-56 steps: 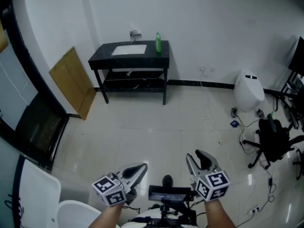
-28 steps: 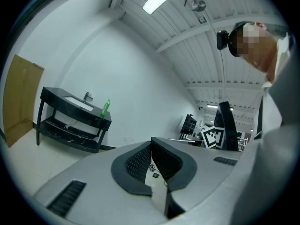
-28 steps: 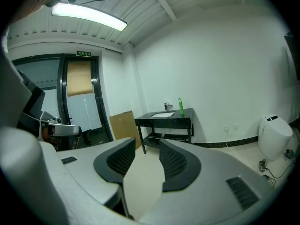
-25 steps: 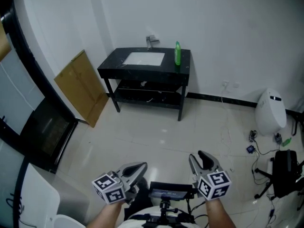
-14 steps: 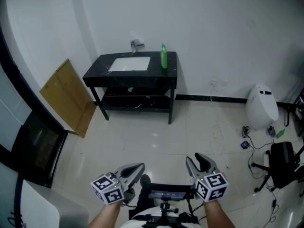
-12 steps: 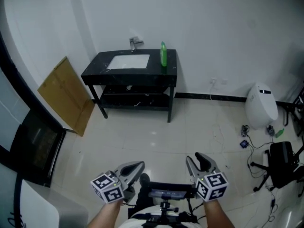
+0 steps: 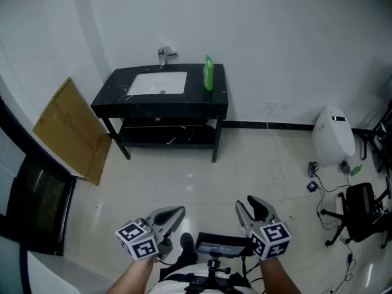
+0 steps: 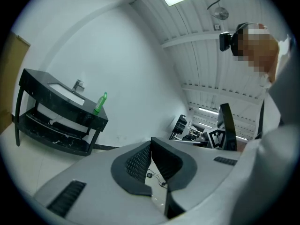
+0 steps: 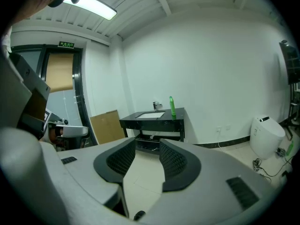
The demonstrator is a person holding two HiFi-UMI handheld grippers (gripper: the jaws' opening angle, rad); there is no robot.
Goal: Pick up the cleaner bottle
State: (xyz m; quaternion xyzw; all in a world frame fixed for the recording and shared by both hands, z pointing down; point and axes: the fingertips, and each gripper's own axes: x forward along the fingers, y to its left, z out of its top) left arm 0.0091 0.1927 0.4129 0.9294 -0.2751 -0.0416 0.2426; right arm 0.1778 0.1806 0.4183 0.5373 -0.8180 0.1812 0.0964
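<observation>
The green bottle (image 7: 208, 75) is standing on the far black surface (image 7: 217, 100), right of the sink (image 7: 158, 83). The left gripper (image 7: 173, 212) is holding its jaws together and the right gripper (image 7: 247, 203) is holding them apart. Both are empty and well apart from the bottle, so nothing is done yet.

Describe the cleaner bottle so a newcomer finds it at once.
Against the white wall stands a black washstand with a white basin. On its top, right of the basin, stands the cleaner bottle: upright, slim, the only green thing there.
</observation>
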